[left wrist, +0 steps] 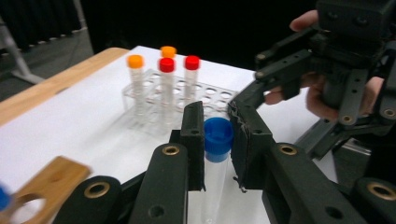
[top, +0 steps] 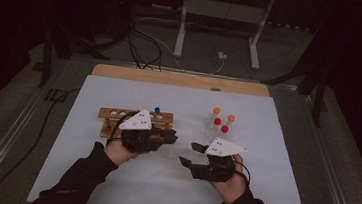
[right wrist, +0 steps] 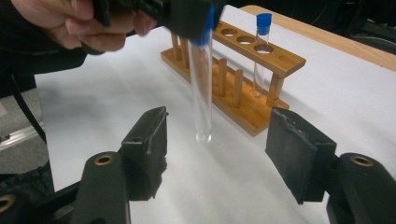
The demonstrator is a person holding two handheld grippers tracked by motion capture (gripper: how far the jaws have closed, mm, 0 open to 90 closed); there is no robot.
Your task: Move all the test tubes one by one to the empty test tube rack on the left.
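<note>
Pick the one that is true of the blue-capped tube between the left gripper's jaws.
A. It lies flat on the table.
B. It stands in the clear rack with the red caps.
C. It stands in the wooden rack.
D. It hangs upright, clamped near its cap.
D: the left gripper clamps the tube just under its blue cap, and the right gripper view shows it hanging upright with its bottom clear of the table, in front of the wooden rack.

You worked in a dim room, its far side lost in darkness. A white sheet [top: 119,96] covered the wooden table [top: 181,79]; behind it, a grey metal stand [top: 223,10] and black cables [top: 139,43] occupied the grey floor [top: 199,46].
</note>
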